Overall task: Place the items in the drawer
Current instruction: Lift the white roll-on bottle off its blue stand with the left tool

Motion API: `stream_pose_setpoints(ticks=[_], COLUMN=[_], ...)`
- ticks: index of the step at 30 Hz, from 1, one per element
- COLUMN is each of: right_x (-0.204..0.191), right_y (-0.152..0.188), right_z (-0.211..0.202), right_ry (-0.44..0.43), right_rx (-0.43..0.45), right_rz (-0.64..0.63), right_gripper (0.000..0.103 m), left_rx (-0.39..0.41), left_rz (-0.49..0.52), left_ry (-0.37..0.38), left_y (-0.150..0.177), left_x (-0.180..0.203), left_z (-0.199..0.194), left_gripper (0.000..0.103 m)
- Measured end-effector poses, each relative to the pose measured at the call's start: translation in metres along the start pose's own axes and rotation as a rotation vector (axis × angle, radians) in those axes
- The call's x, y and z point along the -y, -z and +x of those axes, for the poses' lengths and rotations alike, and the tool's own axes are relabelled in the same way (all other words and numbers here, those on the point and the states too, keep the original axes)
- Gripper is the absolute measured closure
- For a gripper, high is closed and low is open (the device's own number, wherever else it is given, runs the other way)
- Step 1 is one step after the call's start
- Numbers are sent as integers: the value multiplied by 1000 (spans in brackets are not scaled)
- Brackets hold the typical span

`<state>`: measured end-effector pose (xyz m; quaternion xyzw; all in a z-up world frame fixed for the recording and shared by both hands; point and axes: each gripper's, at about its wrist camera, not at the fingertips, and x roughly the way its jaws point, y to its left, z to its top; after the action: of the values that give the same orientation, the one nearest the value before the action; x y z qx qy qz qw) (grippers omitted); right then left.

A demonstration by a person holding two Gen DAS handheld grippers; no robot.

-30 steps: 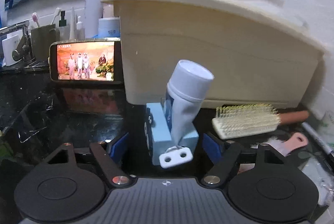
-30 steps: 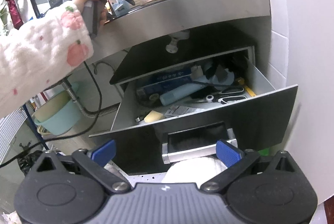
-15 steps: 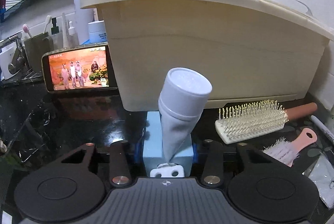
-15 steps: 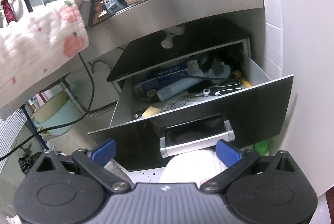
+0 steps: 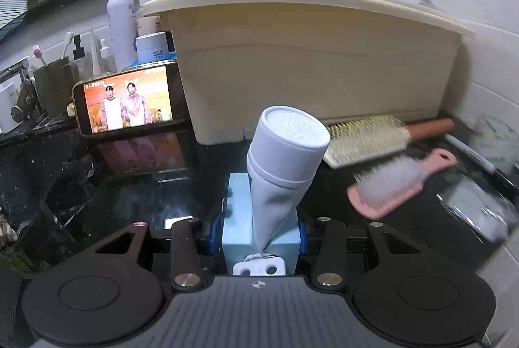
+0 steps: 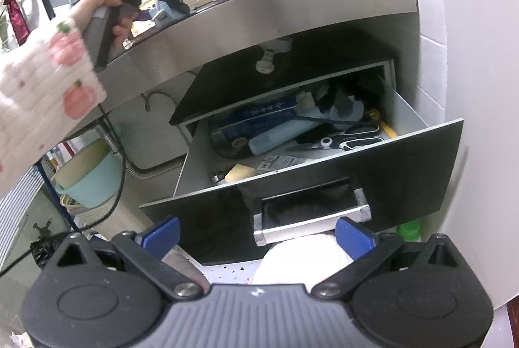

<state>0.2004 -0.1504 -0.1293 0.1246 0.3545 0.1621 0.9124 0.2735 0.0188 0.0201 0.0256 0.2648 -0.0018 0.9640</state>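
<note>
Pale-blue tube (image 5: 285,172) w/ white cap sits clamped in the left gripper (image 5: 256,231) — jaws pinch it low, near the crimped end, together w/ a light-blue block (image 5: 236,218) behind it. Cap end leans up and forward, above the dark counter (image 5: 129,195). Right gripper (image 6: 258,234) hangs w/ jaws spread, nothing in them, just in front of the drawer (image 6: 324,185), which stands pulled out below the counter edge, already cluttered: scissors (image 6: 350,140), a blue bottle (image 6: 275,140), a box.

Step in hand, by my read: carry tube from counter to drawer. Grip is low on a soft tube, so top-heavy — keep squeeze firm, move w/o jerks, avoid rolling the wrist. Clear the counter lip first, then descend. Aim for the bare patch at the front-left of the drawer; release only once low.
</note>
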Motion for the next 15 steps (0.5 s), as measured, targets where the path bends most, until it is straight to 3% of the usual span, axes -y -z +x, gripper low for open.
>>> stream_pose_setpoints(ticks=[15], right_x=[-10], right_y=[2], right_z=[4], right_ry=[-33], right_rx=[-26], right_rz=[-27], right_gripper=[0], left_rx=[36], left_rz=[128], left_ry=[230], left_y=[43], left_x=[25], left_z=[-100], left_gripper=[62])
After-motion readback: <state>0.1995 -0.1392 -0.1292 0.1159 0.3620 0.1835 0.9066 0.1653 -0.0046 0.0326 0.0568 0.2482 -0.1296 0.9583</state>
